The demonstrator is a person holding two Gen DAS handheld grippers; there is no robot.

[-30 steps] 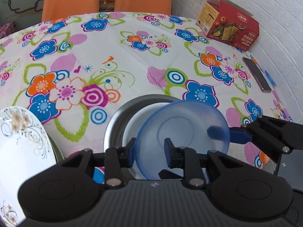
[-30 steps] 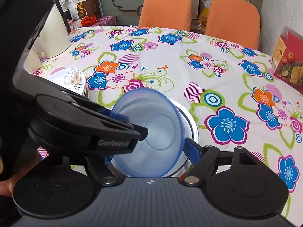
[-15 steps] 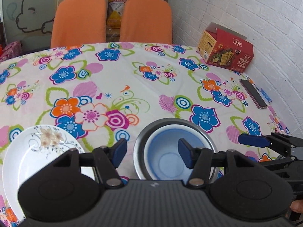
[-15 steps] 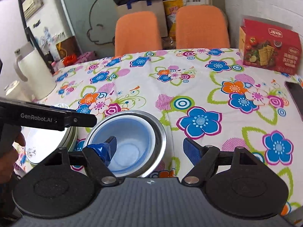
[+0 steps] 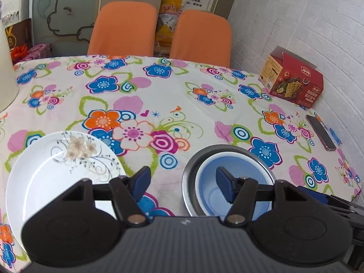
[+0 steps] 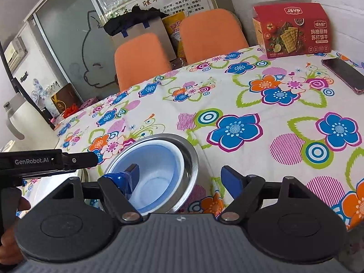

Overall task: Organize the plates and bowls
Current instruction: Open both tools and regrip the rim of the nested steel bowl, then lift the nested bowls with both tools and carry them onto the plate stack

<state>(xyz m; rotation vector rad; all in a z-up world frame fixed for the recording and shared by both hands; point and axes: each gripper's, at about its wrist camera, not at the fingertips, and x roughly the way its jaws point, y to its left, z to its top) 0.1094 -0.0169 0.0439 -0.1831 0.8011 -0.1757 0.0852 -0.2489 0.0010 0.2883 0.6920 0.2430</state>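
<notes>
**A:** Where do you stand? Both your tools look empty to me: the left gripper (image 5: 183, 183) has its jaws spread wide, and the right gripper (image 6: 179, 179) is parted too, holding nothing.

**B:** Agreed. In your left view the blue bowl (image 5: 229, 191) sits nested inside the steel bowl (image 5: 227, 150), lower centre-right of the frame. So the bowl stacking looks done, I'd judge.

**A:** Then your next piece is probably the white flowered plate (image 5: 56, 170), lower left in that same view, lying flat on the floral tablecloth (image 5: 182, 104), just beside the bowls.

**B:** Yes. You'd need to swing the left gripper over its rim and come in low, since a flat plate offers only its edge to pinch.
</notes>
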